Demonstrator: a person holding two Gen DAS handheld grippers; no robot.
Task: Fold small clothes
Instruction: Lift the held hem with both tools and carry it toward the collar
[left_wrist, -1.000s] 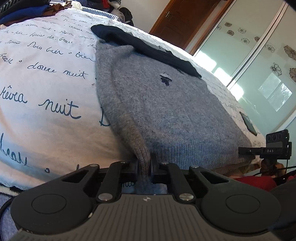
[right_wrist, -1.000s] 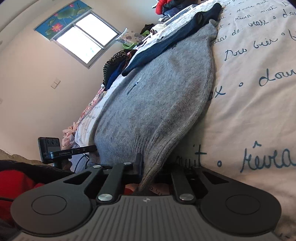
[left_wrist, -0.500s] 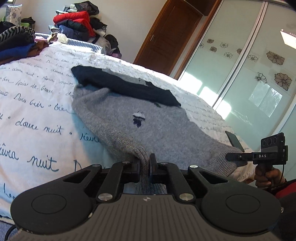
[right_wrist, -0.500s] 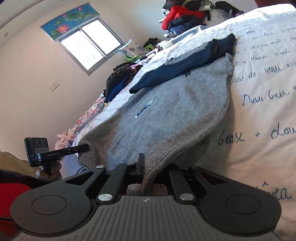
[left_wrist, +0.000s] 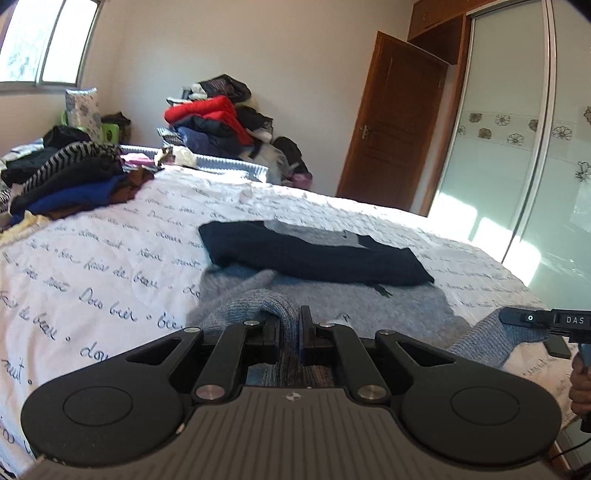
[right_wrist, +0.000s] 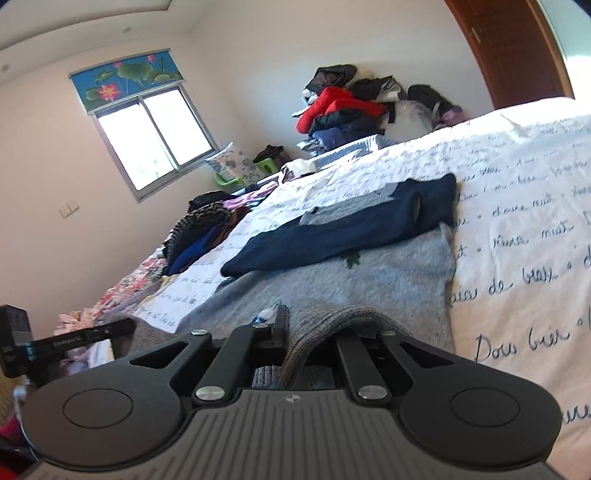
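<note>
Now the hem of the grey sweater (left_wrist: 354, 295) is up off the bed (left_wrist: 110, 266). A second ago both sets of tongs sat low at the mattress edge with the knit stretched flat ahead of them; in the present views the far wall, the window (right_wrist: 155, 136) and the clothes pile (left_wrist: 218, 122) fill the upper half, so both hands have risen and tipped forward. The left tongs (left_wrist: 290, 332) are pressed together on a ribbed hem corner, and the right tongs (right_wrist: 310, 332) pinch the opposite corner the same way. The raised hem humps over each pair of fingers, while the chest with its small emblem (right_wrist: 351, 258) lies flat on the lettered bedspread. The navy sleeves (left_wrist: 314, 254) are crossed over the upper part, near the collar.

This looks like the bottom-to-top fold under way: the hem is lifted but not yet carried over. Both corners appear level, which should keep the fold square if they travel together toward the collar.
</note>
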